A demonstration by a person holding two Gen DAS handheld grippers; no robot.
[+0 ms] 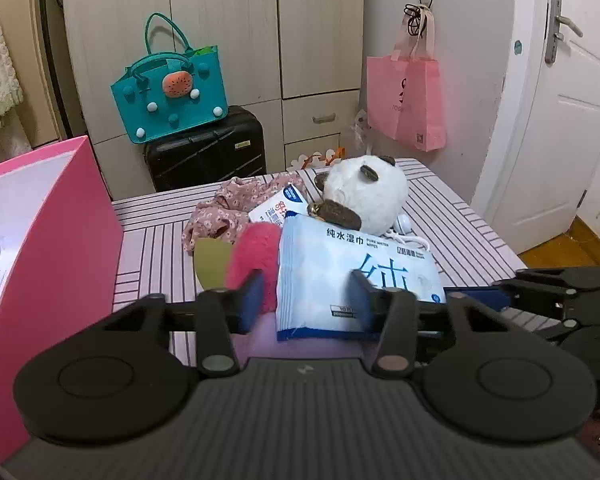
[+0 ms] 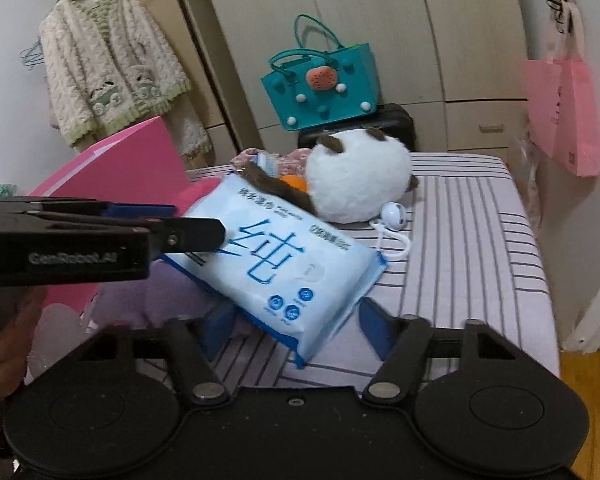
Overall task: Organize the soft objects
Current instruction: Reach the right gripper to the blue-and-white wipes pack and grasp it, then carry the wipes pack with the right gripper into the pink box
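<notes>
Both claws gape around the wipes pack (image 2: 296, 264): left claw (image 1: 304, 300), right claw (image 2: 300, 320). Pinch its edge squarely, then lift clear of the panda plush (image 2: 360, 176).

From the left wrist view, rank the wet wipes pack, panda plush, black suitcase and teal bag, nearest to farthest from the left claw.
1. Wet wipes pack, between the left claw's fingers.
2. Panda plush, behind the pack, right.
3. Black suitcase, beyond the table, left.
4. Teal bag, on the suitcase; too close to call.
</notes>
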